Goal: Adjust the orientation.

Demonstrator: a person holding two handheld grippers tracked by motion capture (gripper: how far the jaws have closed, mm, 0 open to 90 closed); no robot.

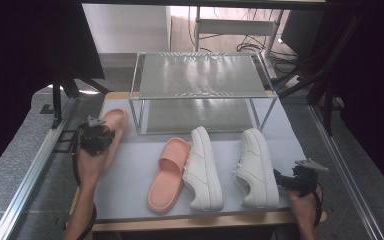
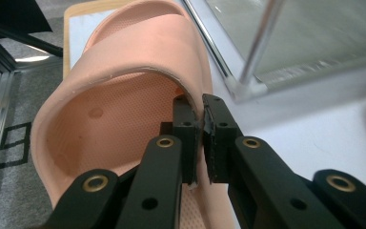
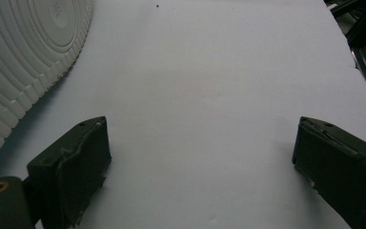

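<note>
My left gripper (image 2: 203, 126) is shut on the strap edge of a pink slipper (image 2: 124, 71). In the high view this slipper (image 1: 115, 120) lies at the mat's left side, partly under my left gripper (image 1: 96, 137). A second pink slipper (image 1: 169, 174) lies mid-table, touching a white sneaker (image 1: 203, 167). Another white sneaker (image 1: 256, 167) lies further right. Beside it, near the table's right front corner, my right gripper (image 1: 300, 179) is low over the mat. In its own view the right gripper (image 3: 200, 143) stands wide open with nothing between its jaws, and the sneaker's ribbed sole (image 3: 24, 52) shows at the left.
A two-level metal shelf rack (image 1: 200, 75) with glass-like panels stands at the back of the white mat (image 1: 135, 165); one leg (image 2: 259, 43) rises just right of the held slipper. Dark stands and metal rails flank the table.
</note>
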